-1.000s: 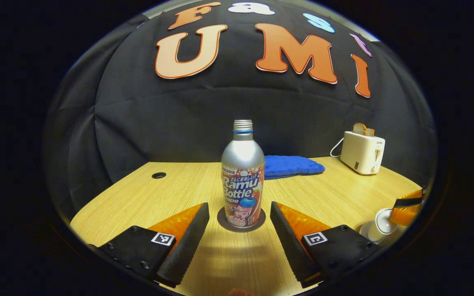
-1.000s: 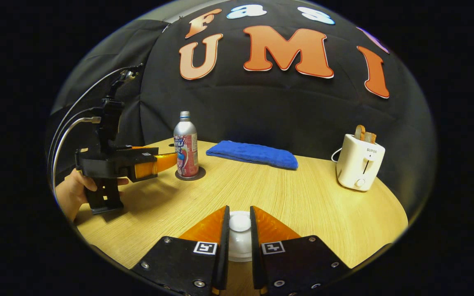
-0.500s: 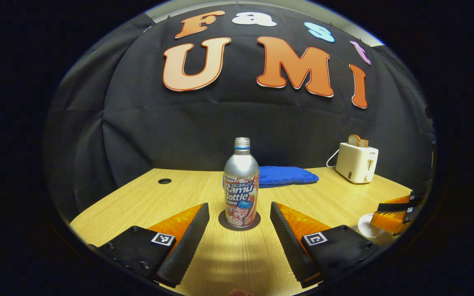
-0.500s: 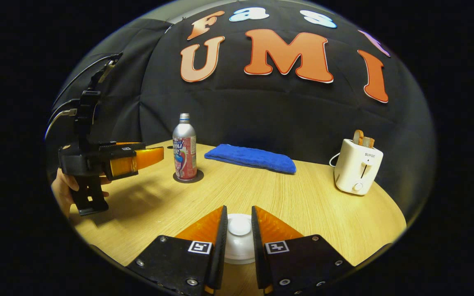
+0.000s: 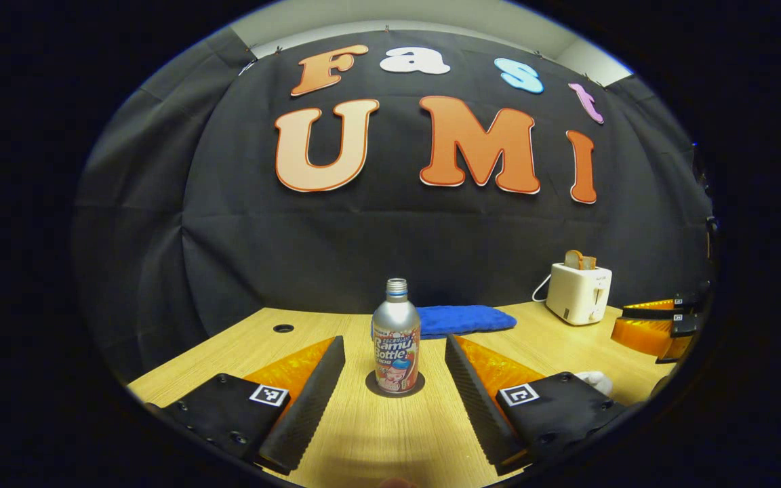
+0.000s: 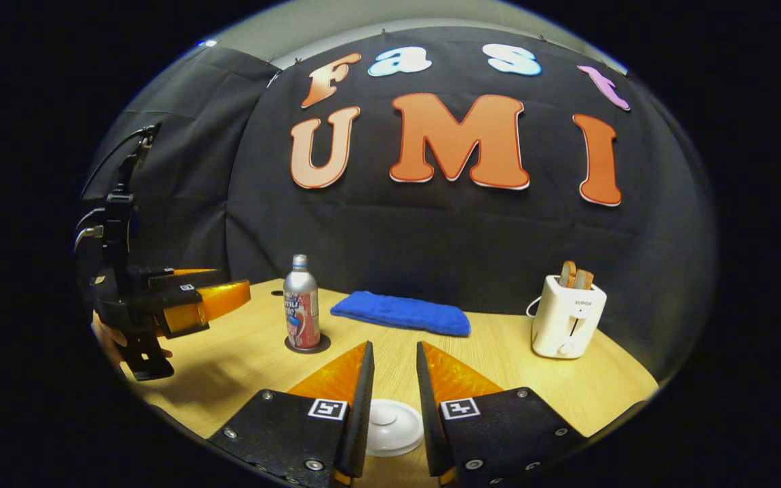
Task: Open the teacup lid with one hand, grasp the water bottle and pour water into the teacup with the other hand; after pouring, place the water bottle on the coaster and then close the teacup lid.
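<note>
1. The water bottle (image 5: 396, 339) stands upright on its dark round coaster (image 5: 394, 388), out on the wooden table (image 5: 567, 349), straight ahead of the left gripper (image 5: 394, 369). The fingers are spread wide with nothing between them, and the bottle sits well beyond the tips.
2. The right gripper view has the same bottle (image 6: 301, 303) at the left, the left gripper (image 6: 211, 301) hanging beside it but apart, a hand gripping its handle.
3. The right gripper (image 6: 394, 400) sits above the teacup lid (image 6: 392, 425). The fingers are parted by a narrow gap and the white lid lies below and between them; no contact is visible, so that reads as released, lid down on the cup.
4. Handling call on the bottle: it looks like metal, so likely stiff and smooth. I'd expect it to slip under a light squeeze, and its weight depends on the fill, which can't be seen.
5. Best hold, in my view: the straight labelled body, mid-height, not the tapering shoulder or thin threaded neck.
6. The lid looks ceramic, so probably light, hard and chippable. Take it by the raised central knob.
7. Blue cloth (image 6: 401, 313) and toaster (image 6: 567, 315) stay well clear.
</note>
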Demonstrator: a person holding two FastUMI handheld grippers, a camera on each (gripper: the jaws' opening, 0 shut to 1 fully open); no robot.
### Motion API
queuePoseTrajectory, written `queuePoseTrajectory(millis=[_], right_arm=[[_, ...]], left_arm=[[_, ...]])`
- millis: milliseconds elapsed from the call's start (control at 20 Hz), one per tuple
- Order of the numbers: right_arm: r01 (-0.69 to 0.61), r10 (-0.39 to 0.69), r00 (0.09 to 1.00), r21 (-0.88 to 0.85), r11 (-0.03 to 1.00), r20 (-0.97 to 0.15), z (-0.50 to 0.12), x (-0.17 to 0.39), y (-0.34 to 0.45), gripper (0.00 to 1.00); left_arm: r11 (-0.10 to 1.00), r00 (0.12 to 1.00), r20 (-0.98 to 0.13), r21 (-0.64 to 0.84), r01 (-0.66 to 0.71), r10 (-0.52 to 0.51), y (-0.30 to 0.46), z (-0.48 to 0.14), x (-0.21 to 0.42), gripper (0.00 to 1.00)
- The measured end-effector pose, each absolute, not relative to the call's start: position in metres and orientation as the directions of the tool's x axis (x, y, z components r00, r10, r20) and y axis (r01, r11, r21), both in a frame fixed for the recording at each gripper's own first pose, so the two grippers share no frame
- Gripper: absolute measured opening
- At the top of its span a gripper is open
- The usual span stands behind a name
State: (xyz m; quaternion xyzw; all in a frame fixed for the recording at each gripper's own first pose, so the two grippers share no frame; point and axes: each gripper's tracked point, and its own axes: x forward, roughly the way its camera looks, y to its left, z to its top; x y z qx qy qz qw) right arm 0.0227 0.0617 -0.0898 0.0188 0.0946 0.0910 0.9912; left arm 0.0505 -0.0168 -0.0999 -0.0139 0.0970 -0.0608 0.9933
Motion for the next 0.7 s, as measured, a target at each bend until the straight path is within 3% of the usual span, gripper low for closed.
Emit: queuePoseTrajectory(millis=[300, 400, 700], right_arm=[[-0.154, 0.157, 0.986, 0.055, 0.987, -0.059, -0.044, 0.018, 0.052, 0.54], [-0.145, 0.147, 0.988, 0.057, 0.988, -0.038, -0.037, 0.017, 0.049, 0.61], [-0.119, 0.118, 0.993, 0.050, 0.992, 0.026, -0.018, 0.014, 0.041, 0.77]], left_arm=[[0.995, 0.987, -0.126, -0.039, 0.094, -0.098, -0.017, -0.068, 0.032, 1.00], [0.996, 0.990, -0.107, -0.035, 0.088, -0.091, -0.014, -0.061, 0.025, 0.94], [0.998, 0.996, -0.069, -0.029, 0.050, -0.052, -0.003, -0.047, 0.012, 1.00]])
